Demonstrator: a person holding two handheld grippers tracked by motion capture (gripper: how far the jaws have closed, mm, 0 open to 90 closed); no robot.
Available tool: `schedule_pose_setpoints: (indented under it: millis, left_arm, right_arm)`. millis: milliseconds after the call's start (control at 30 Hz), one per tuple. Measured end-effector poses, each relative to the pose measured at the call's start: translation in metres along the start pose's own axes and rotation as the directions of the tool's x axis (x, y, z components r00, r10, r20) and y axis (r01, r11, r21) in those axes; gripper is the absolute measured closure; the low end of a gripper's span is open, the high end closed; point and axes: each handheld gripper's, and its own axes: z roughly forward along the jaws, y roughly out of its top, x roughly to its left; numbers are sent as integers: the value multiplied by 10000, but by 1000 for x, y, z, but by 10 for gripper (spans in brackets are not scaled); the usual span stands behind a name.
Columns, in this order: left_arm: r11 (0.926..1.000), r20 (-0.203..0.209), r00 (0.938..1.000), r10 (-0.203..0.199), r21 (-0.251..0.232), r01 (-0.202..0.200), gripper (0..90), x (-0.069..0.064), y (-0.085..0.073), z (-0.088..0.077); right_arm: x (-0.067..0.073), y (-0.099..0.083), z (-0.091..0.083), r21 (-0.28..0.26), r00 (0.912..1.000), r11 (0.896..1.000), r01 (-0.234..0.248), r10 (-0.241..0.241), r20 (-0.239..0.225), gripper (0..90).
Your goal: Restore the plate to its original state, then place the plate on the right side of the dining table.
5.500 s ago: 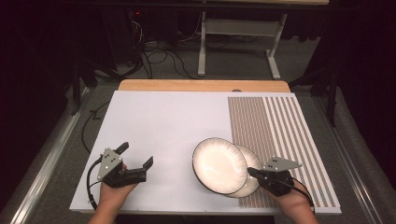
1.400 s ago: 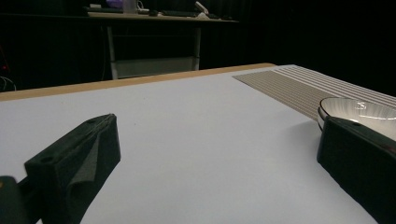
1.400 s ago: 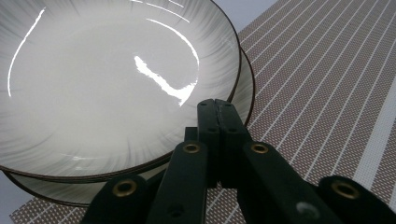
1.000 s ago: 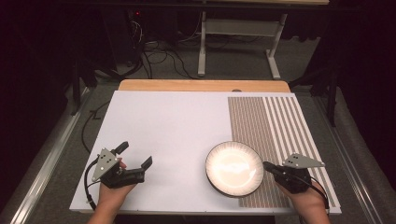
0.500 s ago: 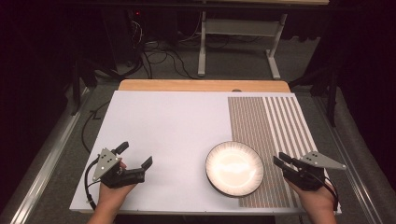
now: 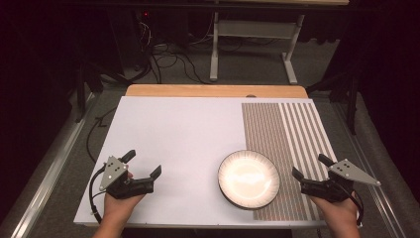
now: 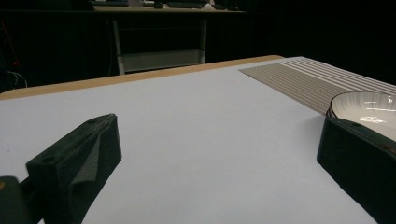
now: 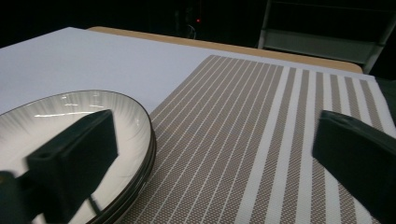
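Released and drawn back from the stacked plates [image 6: 249, 178], the right gripper [image 6: 310, 171] has just been opened wide, nothing between its jaws, while the left gripper [image 6: 143, 164] is held open.

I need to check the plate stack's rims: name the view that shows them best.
The right gripper view: the plates lie close, their stacked dark rims separable at the edge. The high view gives one whole round outline; the left gripper view catches a far sliver behind a jaw.

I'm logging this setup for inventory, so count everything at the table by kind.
Plates: 2, stacked
Striped mat: 1
Grippers: 2, left gripper, right gripper
Total: 5
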Motion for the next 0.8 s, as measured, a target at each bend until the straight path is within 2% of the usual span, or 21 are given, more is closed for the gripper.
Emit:
schedule_pose_setpoints:
  millis: [100, 300, 667, 800]
  left_arm:
    - [9999, -79, 10000, -19, -162, 18, 31, 1, 0, -2]
    - [9999, 10, 9999, 119, -35, -119, 1, -1, 0, 0]
    - [9999, 279, 9995, -116, -115, 119, 0, 0, 3, 0]
    - [10000, 356, 9994, -48, 63, 46, 0, -3, 2, 4]
  right_arm:
    - [-1, 0, -1, -140, 10000, 9999, -5, 5, 11, 3]
    - [0, 1, 0, -205, 10000, 9998, 56, -57, -23, 3]
    - [3, 4, 2, -359, 9999, 9993, 68, -74, -144, 5]
    - [8, 3, 4, -18, 9990, 9993, 369, -370, -245, 96]
